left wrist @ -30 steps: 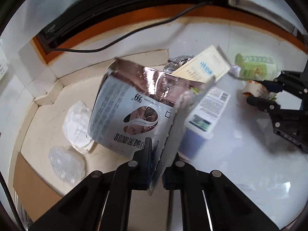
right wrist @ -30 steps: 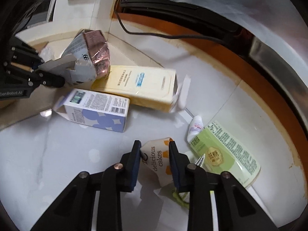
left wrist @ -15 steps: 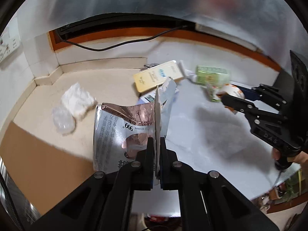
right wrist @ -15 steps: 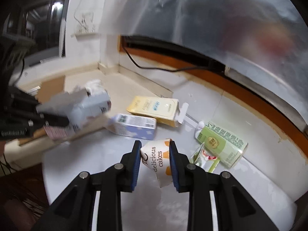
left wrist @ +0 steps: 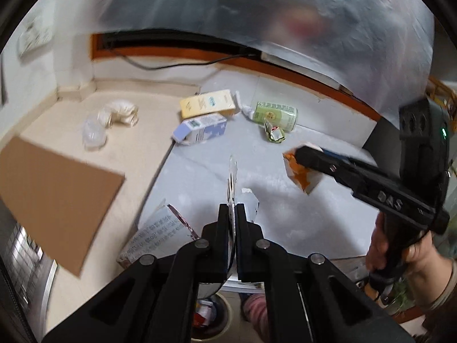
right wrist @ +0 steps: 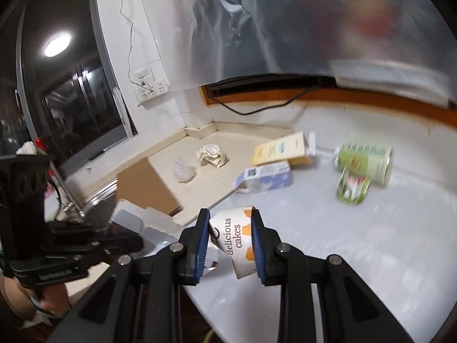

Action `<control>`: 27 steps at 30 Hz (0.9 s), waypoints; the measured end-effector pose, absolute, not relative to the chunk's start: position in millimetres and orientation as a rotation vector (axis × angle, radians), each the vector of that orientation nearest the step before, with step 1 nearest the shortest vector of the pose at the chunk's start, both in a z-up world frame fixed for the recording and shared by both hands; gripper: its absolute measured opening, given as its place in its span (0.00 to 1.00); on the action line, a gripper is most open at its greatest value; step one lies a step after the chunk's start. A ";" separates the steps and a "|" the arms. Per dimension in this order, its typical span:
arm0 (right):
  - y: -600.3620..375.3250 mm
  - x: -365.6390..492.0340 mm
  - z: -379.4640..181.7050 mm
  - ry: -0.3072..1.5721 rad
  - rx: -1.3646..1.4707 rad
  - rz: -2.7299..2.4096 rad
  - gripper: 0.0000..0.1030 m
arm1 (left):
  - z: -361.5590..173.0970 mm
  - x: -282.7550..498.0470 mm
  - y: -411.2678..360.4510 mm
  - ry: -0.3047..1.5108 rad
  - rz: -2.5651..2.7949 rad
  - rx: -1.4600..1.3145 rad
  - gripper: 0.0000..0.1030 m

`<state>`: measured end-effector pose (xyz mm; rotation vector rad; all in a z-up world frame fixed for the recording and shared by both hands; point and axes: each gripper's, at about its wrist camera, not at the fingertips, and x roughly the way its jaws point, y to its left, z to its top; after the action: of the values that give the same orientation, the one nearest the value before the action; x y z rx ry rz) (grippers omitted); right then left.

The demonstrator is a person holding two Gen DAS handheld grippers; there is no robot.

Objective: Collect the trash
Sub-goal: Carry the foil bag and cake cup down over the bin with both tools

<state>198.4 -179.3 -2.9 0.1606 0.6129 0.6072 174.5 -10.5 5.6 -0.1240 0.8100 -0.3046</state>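
Here two pieces of trash are off the desk (left wrist: pixel 285 200) at once: the left tool (left wrist: pixel 232 223) is clenched flat on a torn foil-lined pouch (left wrist: pixel 160 228), whose printed panel hangs to the near left of its fingers, and the right tool (right wrist: pixel 230 238) grips a crumpled "delicious cakes" wrapper (right wrist: pixel 237 237) between its blue pads. Both loads sit near the desk's near edge. Judging from that, the step in hand is carrying them to a bin; doing it well means keeping both grips firm, since the pouch is pinched only by a thin edge and could slip, and letting go only once each piece is over the opening. The left view alone shows a round container (left wrist: pixel 208 311) below the desk edge, probably the bin, and the person's hand (left wrist: pixel 400 254) on the right tool. The right view alone shows the dark window (right wrist: pixel 71 85). Left on the desk, farther off, are a yellow box (left wrist: pixel 207 104), a blue-and-white carton (left wrist: pixel 202 131), a green packet (left wrist: pixel 275 114), a small crushed wrapper (left wrist: pixel 274 135) and crumpled paper (left wrist: pixel 120 113).
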 end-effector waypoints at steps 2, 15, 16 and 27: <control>-175.9 184.6 -9.5 0.627 0.181 0.626 0.27 | -0.9 167.3 -3.2 0.807 -0.305 -0.173 0.01; -145.1 108.7 -72.2 0.773 0.167 0.745 0.27 | -53.5 91.2 11.7 0.915 -0.264 -0.286 0.01; -142.1 105.8 -80.4 0.790 0.156 0.746 0.27 | -61.0 90.1 12.3 0.933 -0.260 -0.295 0.01; -118.8 110.2 -202.0 1.066 0.138 0.714 0.27 | -203.1 87.7 23.7 1.187 -0.160 -0.340 0.02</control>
<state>110.2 -118.8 -202.0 0.1382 1.0656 0.7135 87.7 23.7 -203.1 -0.3395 1.1874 -0.1603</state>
